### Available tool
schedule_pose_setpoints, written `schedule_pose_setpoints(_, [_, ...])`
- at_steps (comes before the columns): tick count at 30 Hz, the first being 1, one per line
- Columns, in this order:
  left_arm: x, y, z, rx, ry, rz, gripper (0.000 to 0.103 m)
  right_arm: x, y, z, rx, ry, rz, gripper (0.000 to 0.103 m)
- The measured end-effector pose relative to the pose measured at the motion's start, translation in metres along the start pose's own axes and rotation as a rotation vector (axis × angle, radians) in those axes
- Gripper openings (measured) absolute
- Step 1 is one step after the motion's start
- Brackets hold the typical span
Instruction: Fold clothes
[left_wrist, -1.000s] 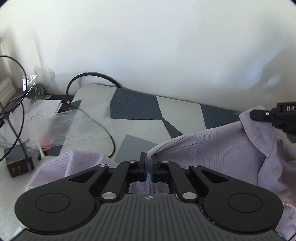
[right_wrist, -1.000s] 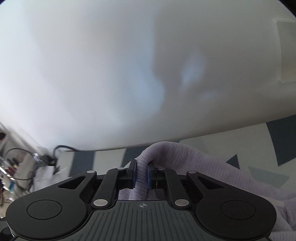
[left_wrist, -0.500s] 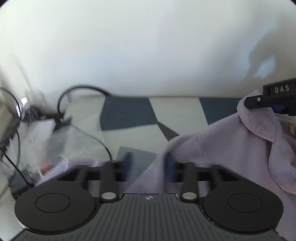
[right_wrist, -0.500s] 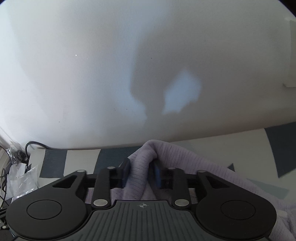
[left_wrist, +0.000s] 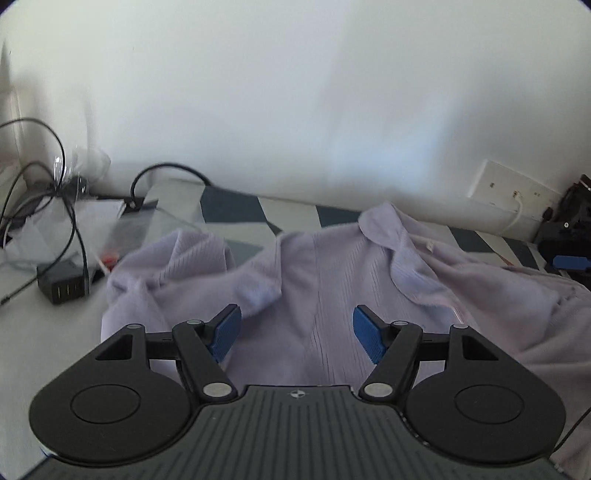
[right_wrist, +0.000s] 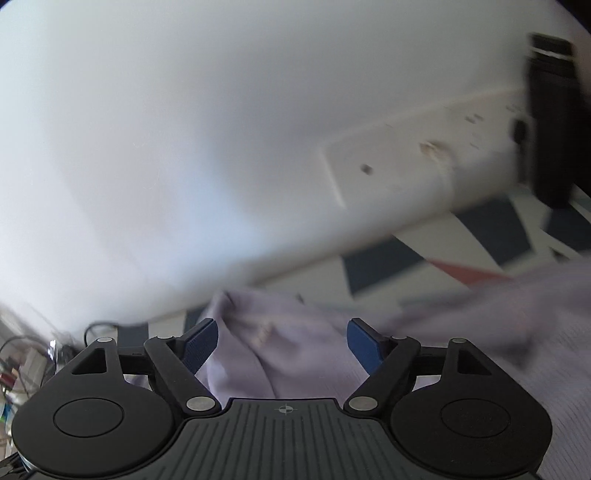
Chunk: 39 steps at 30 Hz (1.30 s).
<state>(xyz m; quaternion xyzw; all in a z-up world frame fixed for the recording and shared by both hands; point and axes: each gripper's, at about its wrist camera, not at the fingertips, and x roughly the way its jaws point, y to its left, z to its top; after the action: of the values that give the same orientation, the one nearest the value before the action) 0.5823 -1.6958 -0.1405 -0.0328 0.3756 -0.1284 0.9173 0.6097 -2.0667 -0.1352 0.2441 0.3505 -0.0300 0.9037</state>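
Now lavender shirt (left_wrist: 332, 280) lies below the spread left hand-held gripper (left_wrist: 297, 334)

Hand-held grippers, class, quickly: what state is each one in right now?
Left hand-held gripper: open, holding nothing, above the lilac shirt.
Right hand-held gripper: open, holding nothing, shirt below it.

Left wrist cam sits just behind the left claw (left_wrist: 295, 332), looking forward and slightly down, close over the lilac shirt (left_wrist: 332, 280) toward the far wall. Right wrist cam is behind the right claw (right_wrist: 282, 347), rolled, pitched up more, mostly wall, blurred. Both views share the shirt, the patterned counter (left_wrist: 236, 206) and the wall socket plate (left_wrist: 509, 192).
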Motion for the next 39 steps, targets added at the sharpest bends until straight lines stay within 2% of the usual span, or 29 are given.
schedule_pose_setpoints(2, [-0.017, -0.001, -0.025, -0.017, 0.036, -0.007, 0.069, -0.033, -0.014, -0.021, 0.016, 0.023, -0.025, 0.075])
schedule_pose_setpoints(3, [-0.026, -0.002, -0.038, -0.025, 0.054, -0.011, 0.069, -0.043, -0.027, -0.022, 0.009, 0.035, -0.034, 0.075])
schedule_pose_setpoints(6, [-0.051, -0.004, -0.075, -0.049, 0.106, -0.019, 0.069, -0.063, -0.038, -0.052, 0.027, 0.079, -0.030, 0.075])
schedule_pose_setpoints(10, [-0.074, -0.014, -0.121, -0.071, 0.157, 0.039, 0.069, -0.085, -0.049, -0.094, 0.062, 0.155, -0.015, 0.073])
schedule_pose_setpoints(12, [-0.080, -0.022, -0.142, -0.077, 0.180, 0.085, 0.069, -0.088, -0.049, -0.110, 0.032, 0.201, 0.009, 0.072])
schedule_pose_setpoints(15, [-0.085, -0.035, -0.175, -0.094, 0.215, 0.182, 0.069, -0.106, -0.054, -0.127, -0.037, 0.216, 0.012, 0.070])
schedule_pose_setpoints(17, [-0.089, -0.045, -0.192, -0.078, 0.193, 0.226, 0.066, -0.121, -0.067, -0.133, -0.016, 0.203, 0.008, 0.073])
schedule_pose_setpoints(18, [-0.092, -0.051, -0.196, -0.064, 0.181, 0.239, 0.060, -0.129, -0.075, -0.136, 0.001, 0.196, 0.004, 0.075])
schedule_pose_setpoints(19, [-0.096, -0.055, -0.198, -0.068, 0.163, 0.240, 0.029, -0.133, -0.084, -0.138, 0.012, 0.203, -0.005, 0.077])
schedule_pose_setpoints(20, [-0.099, -0.060, -0.199, -0.078, 0.158, 0.266, 0.010, -0.137, -0.093, -0.140, 0.022, 0.212, -0.014, 0.077])
schedule_pose_setpoints(23, [-0.109, -0.074, -0.202, -0.104, 0.142, 0.348, 0.005, -0.150, -0.119, -0.144, 0.053, 0.236, -0.040, 0.077])
schedule_pose_setpoints(25, [-0.116, -0.077, -0.204, -0.104, 0.120, 0.413, 0.004, -0.154, -0.126, -0.150, 0.050, 0.243, -0.047, 0.077])
schedule_pose_setpoints(28, [-0.128, -0.074, -0.203, -0.154, 0.099, 0.444, 0.005, -0.159, -0.134, -0.164, 0.053, 0.261, -0.048, 0.077])
schedule_pose_setpoints(30, [-0.136, -0.078, -0.200, -0.169, 0.082, 0.455, 0.008, -0.168, -0.139, -0.172, 0.082, 0.237, -0.059, 0.077])
schedule_pose_setpoints(31, [-0.140, -0.084, -0.198, -0.166, 0.072, 0.461, 0.019, -0.174, -0.143, -0.175, 0.100, 0.216, -0.062, 0.077])
schedule_pose_setpoints(32, [-0.144, -0.094, -0.193, -0.141, 0.062, 0.479, 0.037, -0.180, -0.147, -0.178, 0.119, 0.194, -0.065, 0.077])
schedule_pose_setpoints(33, [-0.149, -0.106, -0.190, -0.111, 0.030, 0.472, 0.046, -0.185, -0.153, -0.178, 0.125, 0.175, -0.071, 0.077])
schedule_pose_setpoints(34, [-0.154, -0.120, -0.186, -0.072, -0.013, 0.445, 0.059, -0.190, -0.159, -0.178, 0.131, 0.156, -0.078, 0.077])
schedule_pose_setpoints(35, [-0.157, -0.136, -0.182, -0.029, -0.042, 0.411, 0.060, -0.195, -0.165, -0.177, 0.137, 0.136, -0.084, 0.077])
schedule_pose_setpoints(39, [-0.142, -0.203, -0.174, 0.114, 0.001, 0.212, 0.060, -0.205, -0.201, -0.168, 0.142, 0.119, -0.166, 0.077])
